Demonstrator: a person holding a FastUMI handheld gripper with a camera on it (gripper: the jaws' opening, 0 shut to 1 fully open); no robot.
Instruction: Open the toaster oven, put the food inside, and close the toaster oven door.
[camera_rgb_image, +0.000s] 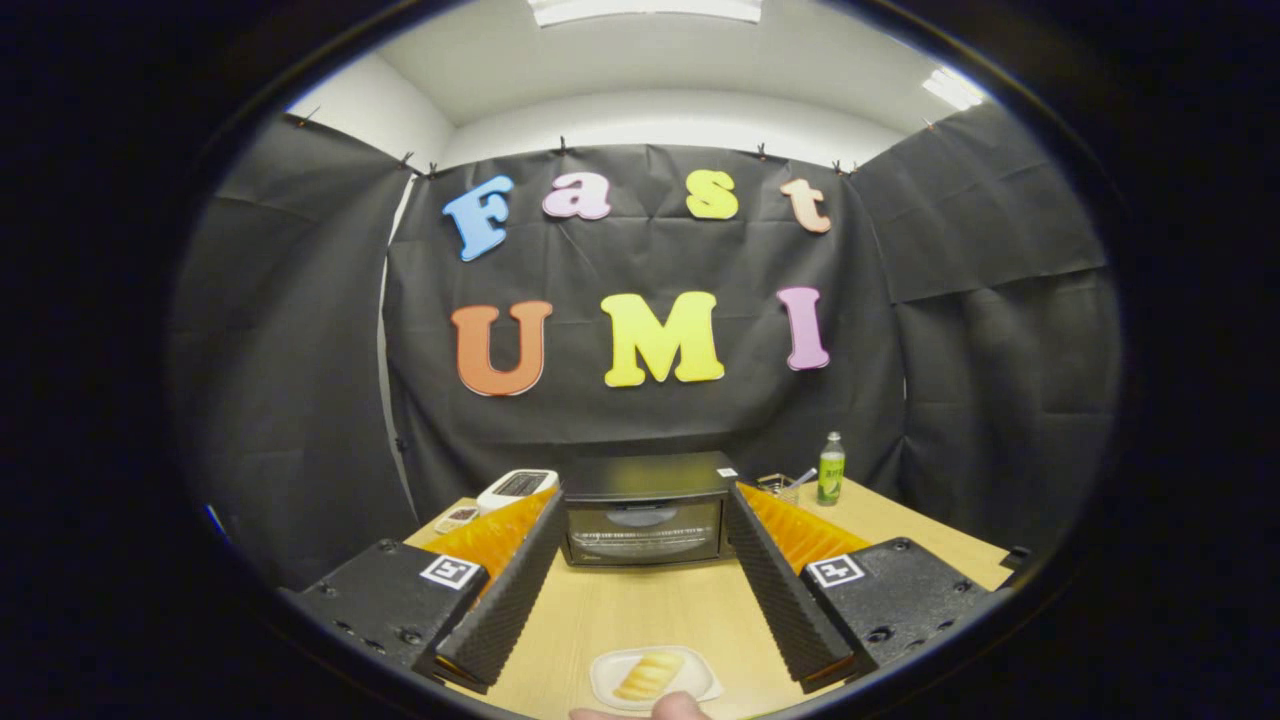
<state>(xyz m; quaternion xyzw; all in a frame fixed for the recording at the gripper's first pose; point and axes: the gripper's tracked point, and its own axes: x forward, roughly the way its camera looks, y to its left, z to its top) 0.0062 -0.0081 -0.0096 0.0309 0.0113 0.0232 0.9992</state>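
Observation:
A black toaster oven (646, 508) stands on the wooden table (640, 610) beyond my fingers, its glass door closed and facing me. Near the table's front edge, between the bases of my fingers, lies a small white plate (654, 678) with a piece of yellow bread-like food (648, 675) on it. A person's fingertip (676, 708) touches the plate's near rim. My gripper (645, 505) is open, its fingers spread wide to either side of the oven, with nothing between them.
A white device (516, 487) and a small item (458, 518) sit on the table left of the oven. A green bottle (831, 468) and a wire holder (781, 486) stand to its right. Black cloth walls close the booth behind.

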